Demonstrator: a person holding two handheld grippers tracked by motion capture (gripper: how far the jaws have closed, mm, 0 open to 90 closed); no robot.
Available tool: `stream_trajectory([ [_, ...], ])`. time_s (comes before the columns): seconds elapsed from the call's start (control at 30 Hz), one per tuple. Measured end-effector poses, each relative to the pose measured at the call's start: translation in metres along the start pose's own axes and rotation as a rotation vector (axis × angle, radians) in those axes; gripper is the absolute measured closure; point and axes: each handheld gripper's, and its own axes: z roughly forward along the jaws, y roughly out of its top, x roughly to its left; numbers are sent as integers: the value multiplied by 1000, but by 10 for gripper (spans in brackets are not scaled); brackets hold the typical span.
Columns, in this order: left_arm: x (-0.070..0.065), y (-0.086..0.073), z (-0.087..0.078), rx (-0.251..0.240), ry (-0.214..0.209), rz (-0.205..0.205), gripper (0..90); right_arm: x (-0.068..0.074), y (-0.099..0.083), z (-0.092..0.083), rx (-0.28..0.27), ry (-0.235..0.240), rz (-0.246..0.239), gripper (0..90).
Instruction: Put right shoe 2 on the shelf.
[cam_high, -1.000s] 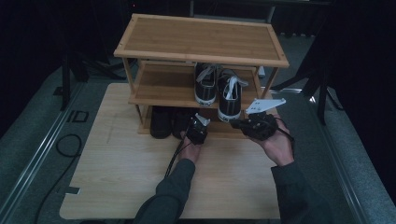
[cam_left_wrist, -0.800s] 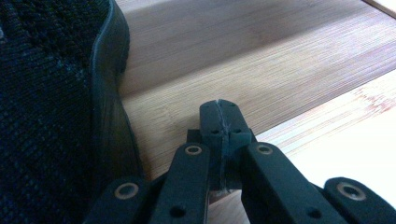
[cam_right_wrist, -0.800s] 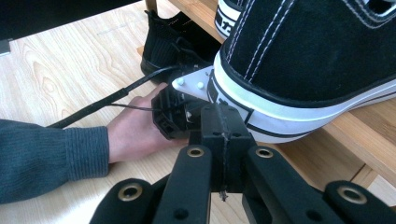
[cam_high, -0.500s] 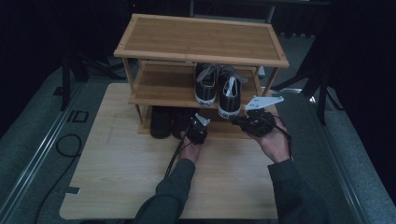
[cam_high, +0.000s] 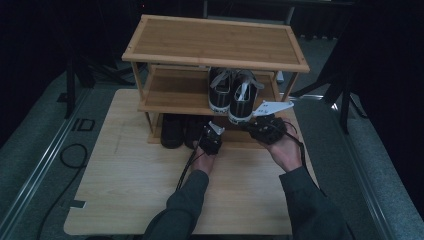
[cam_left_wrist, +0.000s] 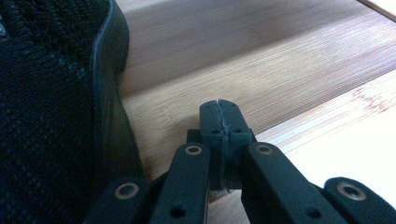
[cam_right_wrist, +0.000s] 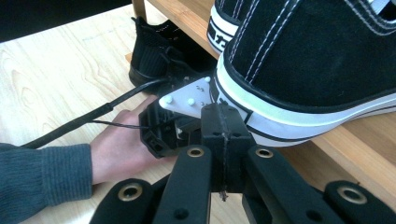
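Observation:
A pair of black sneakers with white soles (cam_high: 231, 94) stands on the middle shelf of a wooden shoe rack (cam_high: 216, 42). A pair of black knit shoes (cam_high: 172, 131) sits on the bottom shelf. My left gripper (cam_high: 212, 132) is shut and empty, low at the bottom shelf, just right of a knit shoe (cam_left_wrist: 46, 116); its tips (cam_left_wrist: 219, 111) point at the shelf board. My right gripper (cam_high: 251, 125) is shut and empty. Its tips (cam_right_wrist: 220, 115) stand close against the white heel rim of the right sneaker (cam_right_wrist: 308, 60); whether they touch, I cannot tell.
The rack stands at the back of a light wooden table (cam_high: 125, 185). The far knit shoe (cam_right_wrist: 154, 51) and the left hand (cam_right_wrist: 116, 149) with its trailing cable lie left of my right gripper. Dark floor and stand legs surround the table.
My right gripper has crept a little to the left, toward the sneaker's heel. The left gripper has stayed where it was.

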Motion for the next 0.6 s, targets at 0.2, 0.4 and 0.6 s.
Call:
stream_trajectory([
  [0.2,0,0,0,0,2,1,899,-2,1,0,-4,-6,8,900],
  [0.4,0,0,0,0,1,1,899,-7,-1,4,-2,-22,25,900],
  [0.6,0,0,0,0,0,2,899,-7,0,5,-7,-24,25,900],
])
